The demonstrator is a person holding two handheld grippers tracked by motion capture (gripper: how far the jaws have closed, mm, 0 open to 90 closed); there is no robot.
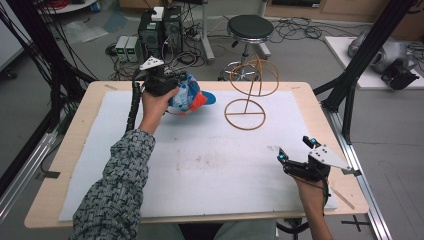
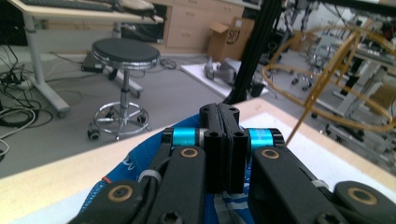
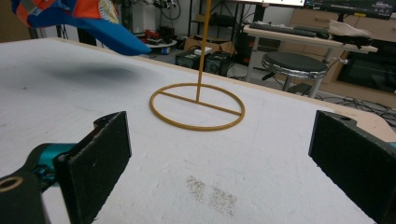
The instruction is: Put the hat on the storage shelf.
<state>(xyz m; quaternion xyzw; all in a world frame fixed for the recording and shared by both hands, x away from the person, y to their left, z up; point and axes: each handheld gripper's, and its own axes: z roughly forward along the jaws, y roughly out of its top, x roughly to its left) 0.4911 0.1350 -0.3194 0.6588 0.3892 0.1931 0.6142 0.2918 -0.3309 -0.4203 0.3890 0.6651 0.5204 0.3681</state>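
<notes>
Right gripper (image 1: 295, 151) low over white mat (image 1: 210, 165), jaws wide, empty, waiting. Left gripper (image 1: 167, 82) clamped on blue-orange cap (image 1: 192, 99), lifted off mat, wire stand (image 1: 246, 107) just right of it, likely hanging target.

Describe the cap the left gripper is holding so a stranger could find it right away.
Start at the white mat on the wooden table and look to its far left part. There the left gripper holds the cap off the mat. It is the one soft, blue, orange and white thing, beside the bare wire stand.
</notes>
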